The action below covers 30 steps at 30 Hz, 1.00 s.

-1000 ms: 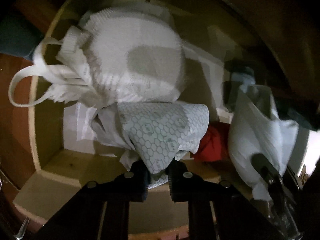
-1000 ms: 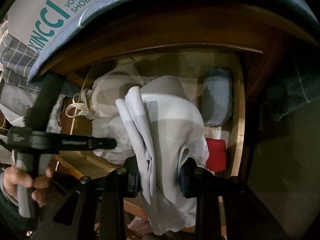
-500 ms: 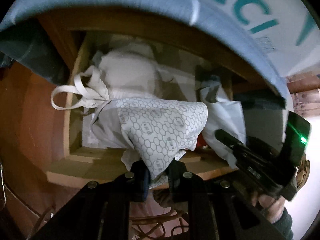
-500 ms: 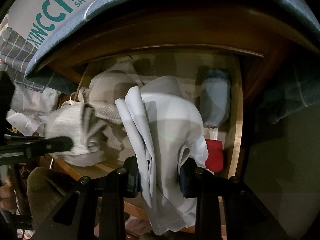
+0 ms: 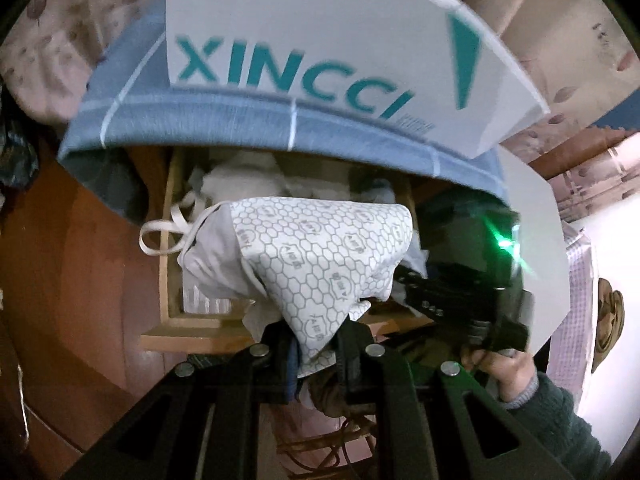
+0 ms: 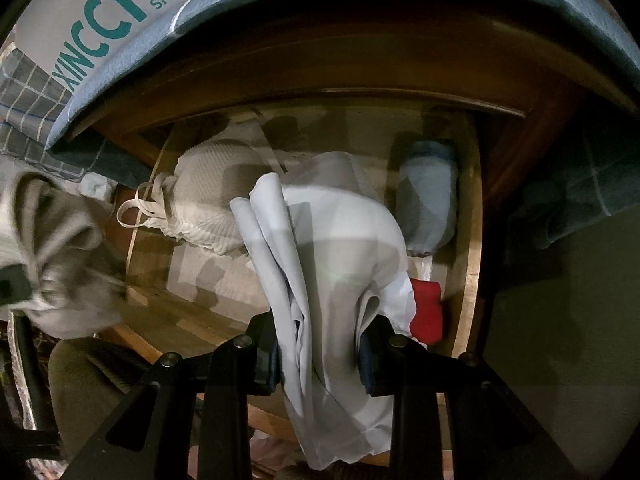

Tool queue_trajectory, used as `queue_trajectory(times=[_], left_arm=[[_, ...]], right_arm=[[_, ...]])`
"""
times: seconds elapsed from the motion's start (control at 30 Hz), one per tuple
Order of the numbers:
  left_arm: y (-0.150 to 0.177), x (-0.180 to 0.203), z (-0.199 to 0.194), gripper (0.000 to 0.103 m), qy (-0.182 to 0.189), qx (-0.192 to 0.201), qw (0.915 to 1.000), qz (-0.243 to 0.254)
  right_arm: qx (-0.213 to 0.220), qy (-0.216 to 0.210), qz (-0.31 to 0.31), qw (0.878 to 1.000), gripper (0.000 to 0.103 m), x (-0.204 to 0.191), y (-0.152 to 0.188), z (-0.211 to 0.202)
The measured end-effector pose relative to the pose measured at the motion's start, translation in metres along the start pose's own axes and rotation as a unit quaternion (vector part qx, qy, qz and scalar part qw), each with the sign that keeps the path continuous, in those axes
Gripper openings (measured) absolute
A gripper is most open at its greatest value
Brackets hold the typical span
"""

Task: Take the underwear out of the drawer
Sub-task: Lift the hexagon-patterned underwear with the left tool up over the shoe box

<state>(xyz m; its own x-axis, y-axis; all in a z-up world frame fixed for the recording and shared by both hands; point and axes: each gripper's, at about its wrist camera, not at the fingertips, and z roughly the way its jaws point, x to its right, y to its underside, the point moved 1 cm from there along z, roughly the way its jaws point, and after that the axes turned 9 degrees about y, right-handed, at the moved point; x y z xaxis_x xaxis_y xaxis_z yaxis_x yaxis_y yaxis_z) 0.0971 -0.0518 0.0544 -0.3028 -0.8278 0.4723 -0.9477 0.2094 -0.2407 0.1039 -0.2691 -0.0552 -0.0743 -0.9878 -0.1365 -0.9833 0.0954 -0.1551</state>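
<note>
Reddish-brown wood fills the left wrist view, with the open drawer (image 5: 166, 280) ahead of my left tool (image 5: 314, 354). Above the drawer a blue checked cloth (image 5: 240, 120) hangs over the cabinet top, and on it stands a white shoe box (image 5: 320, 40) printed XINCCI. My left tool is clamped on the honeycomb-print underwear (image 5: 320, 252), which spreads out just beyond the fingers and hides much of the drawer behind it. Past its far left side lies a white ribbed garment (image 5: 244, 176) with looped straps, inside the drawer. To the right of my left tool I see the right tool's dark body with a green light, and the person's right hand (image 5: 508, 368) gripping it.

Dim cabinet wood frames the right wrist view, with the same blue cloth and shoe box (image 6: 112, 8) overhead. My right tool (image 6: 320, 354) is clamped on the pale grey-blue underwear (image 6: 332, 272), which hangs over the drawer's (image 6: 474, 240) front edge and drapes below the fingers. Beyond it to the left sits the white ribbed garment (image 6: 212, 200); to the right, a rolled light-blue piece (image 6: 430, 196), and nearer, a red piece (image 6: 428, 312), both inside the drawer. Far left, blurred, the honeycomb-print underwear (image 6: 52, 248) shows outside the drawer.
</note>
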Motion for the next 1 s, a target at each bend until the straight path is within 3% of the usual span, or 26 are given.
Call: queue_trajectory(times=[0.63, 1.0], left_arm=[[-0.014, 0.057, -0.115, 0.015, 0.01, 0.109, 0.9915, 0.071], [-0.067, 0.083, -0.183, 0.015, -0.006, 0.198, 0.9754, 0.097]], right_arm=[[-0.001, 0.039, 0.005, 0.999, 0.028, 0.0, -0.001, 0.002], [0.001, 0.062, 0.01, 0.998, 0.028, 0.001, 0.0, 0.003]])
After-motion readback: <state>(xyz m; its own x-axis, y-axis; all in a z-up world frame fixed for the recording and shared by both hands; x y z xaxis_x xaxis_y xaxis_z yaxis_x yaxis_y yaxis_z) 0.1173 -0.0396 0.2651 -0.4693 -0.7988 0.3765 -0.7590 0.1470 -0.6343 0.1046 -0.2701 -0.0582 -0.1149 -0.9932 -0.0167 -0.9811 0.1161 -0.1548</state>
